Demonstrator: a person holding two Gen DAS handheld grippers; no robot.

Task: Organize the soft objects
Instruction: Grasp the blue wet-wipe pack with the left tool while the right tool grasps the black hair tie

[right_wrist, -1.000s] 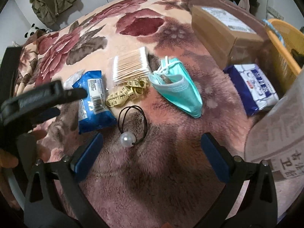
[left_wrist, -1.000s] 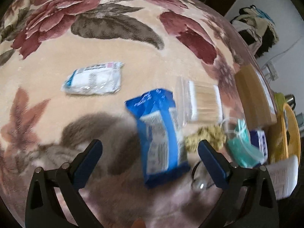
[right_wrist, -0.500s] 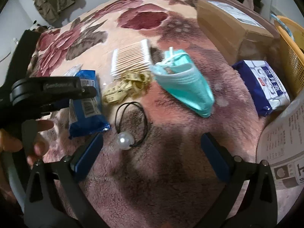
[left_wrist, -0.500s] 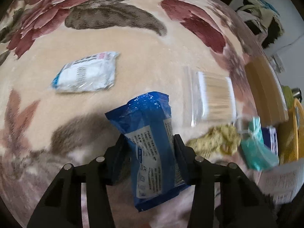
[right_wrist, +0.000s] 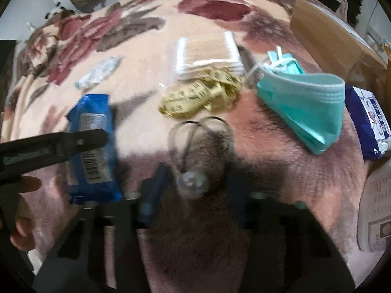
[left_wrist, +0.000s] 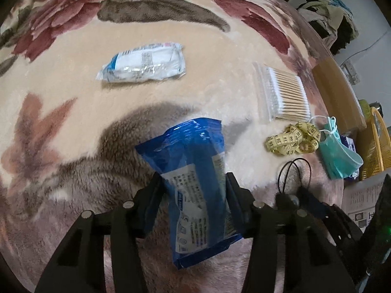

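Both fingers [left_wrist: 156,193] now nearer hair tie [left_wrist: 294,171]

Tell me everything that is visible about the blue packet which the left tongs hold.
The blue packet is a soft, glossy plastic pouch with a white panel of small print and a barcode. The left tongs are shut on its two long sides near the middle, so it wrinkles there. It points away from the camera, over the floral blanket.

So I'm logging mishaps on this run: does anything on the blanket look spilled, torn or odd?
Nothing spilled or torn. The yellow tape measure lies in a tangled heap beside the cotton swabs, and the blue packet is pinched in the left gripper.
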